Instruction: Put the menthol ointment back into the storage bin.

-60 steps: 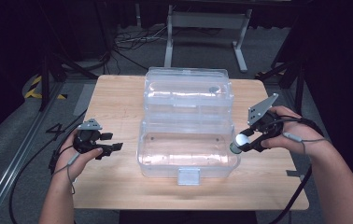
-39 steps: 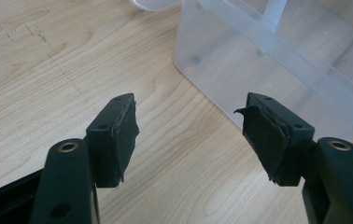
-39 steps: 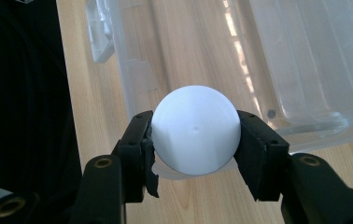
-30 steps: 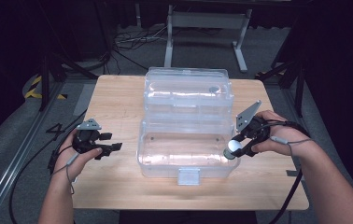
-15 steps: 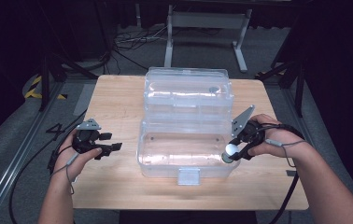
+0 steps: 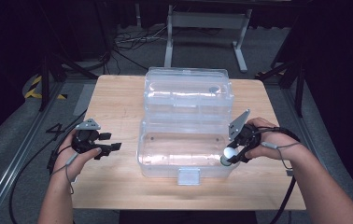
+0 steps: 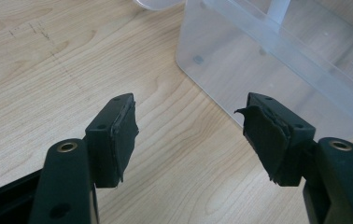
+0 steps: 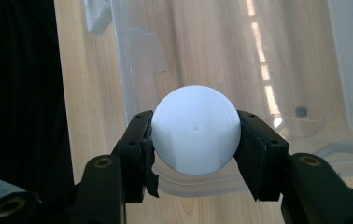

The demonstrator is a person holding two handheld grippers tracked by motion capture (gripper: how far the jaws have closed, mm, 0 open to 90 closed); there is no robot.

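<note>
Ball (image 8: 195, 129), white and smooth, is sitting clamped across its middle in the right gripper (image 6: 233, 154) fingers, over the clear box's (image 6: 184, 154) near right corner. It looks light, hard and slippery. Left gripper (image 7: 191, 135) fingers are hanging wide open, empty, over the desk (image 6: 118, 93).

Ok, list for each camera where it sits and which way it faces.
High view: above the person's side, facing forward and down on the wooden table; both forearms show.
Left gripper view: on the left hand-held gripper, facing its open jaws and the table.
Right gripper view: on the right hand-held gripper, facing the white ball in its jaws.
Shared: all three show the clear plastic box.
</note>
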